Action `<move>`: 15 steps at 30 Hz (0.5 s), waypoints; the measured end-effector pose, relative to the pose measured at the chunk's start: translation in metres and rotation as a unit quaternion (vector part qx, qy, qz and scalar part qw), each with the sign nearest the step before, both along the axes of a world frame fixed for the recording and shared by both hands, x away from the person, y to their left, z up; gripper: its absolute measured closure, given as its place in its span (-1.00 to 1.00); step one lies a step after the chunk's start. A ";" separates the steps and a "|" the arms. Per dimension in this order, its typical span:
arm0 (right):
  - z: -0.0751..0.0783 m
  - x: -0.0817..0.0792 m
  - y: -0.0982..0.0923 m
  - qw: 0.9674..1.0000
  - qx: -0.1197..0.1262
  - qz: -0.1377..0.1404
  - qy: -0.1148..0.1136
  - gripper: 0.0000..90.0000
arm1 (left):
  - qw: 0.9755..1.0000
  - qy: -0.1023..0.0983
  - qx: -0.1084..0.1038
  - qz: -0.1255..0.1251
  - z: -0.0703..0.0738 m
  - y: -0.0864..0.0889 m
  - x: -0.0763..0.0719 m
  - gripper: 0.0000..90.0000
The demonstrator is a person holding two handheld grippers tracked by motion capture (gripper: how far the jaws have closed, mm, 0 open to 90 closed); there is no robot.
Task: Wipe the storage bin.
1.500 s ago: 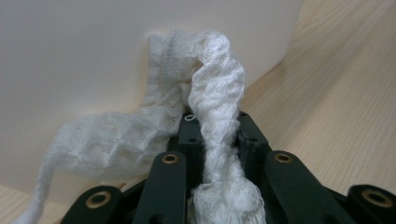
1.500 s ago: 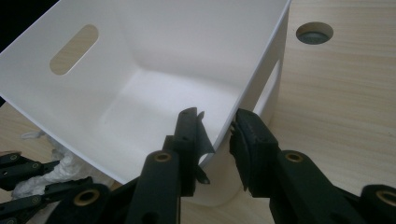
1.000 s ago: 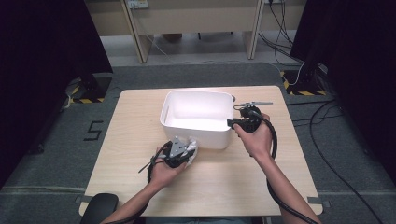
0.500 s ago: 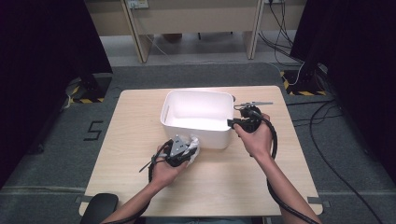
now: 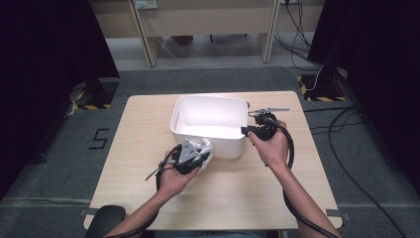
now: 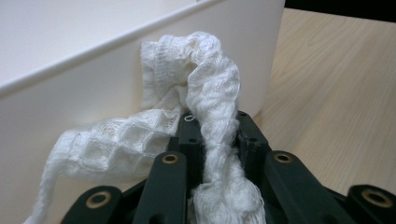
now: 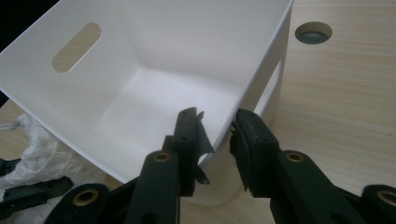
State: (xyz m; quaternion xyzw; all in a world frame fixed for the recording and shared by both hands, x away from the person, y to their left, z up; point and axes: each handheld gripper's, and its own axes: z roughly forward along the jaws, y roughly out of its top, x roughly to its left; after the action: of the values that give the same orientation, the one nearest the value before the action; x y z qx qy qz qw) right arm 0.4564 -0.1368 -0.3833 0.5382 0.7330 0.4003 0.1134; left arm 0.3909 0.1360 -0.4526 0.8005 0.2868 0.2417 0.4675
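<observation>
Here, the left gripper (image 5: 190,157) pinches a white waffle cloth (image 6: 205,98) tight — low in the middle, beside the white bin (image 5: 213,106). The right gripper (image 7: 217,133) clamps the bin's corner on the counter (image 5: 237,183).

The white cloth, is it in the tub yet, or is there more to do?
Not yet. Done: the left gripper is shut on the white cloth, and the right gripper pinches the rim of the white tub. In hand: the cloth hangs just outside the tub's near wall. Left: probably lift it over the rim and drop it in; the tub looks empty.
</observation>
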 end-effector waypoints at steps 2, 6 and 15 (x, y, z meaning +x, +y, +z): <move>0.000 0.000 0.000 1.000 0.001 0.000 0.000 0.58 | 1.000 -0.001 -0.003 -0.002 0.003 -0.001 0.000 0.69; 0.000 0.000 -0.001 1.000 0.001 0.000 0.002 0.58 | 1.000 -0.001 -0.006 -0.004 0.006 -0.001 0.001 0.69; 0.000 0.001 -0.001 1.000 0.001 -0.001 0.003 0.58 | 1.000 -0.003 -0.004 -0.006 0.013 -0.003 0.001 0.69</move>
State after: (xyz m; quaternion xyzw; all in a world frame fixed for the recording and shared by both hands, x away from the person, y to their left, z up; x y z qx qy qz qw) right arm 0.4570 -0.1377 -0.3832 0.5403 0.7321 0.3997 0.1113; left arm 0.3922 0.1332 -0.4396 0.7994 0.2817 0.2403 0.4731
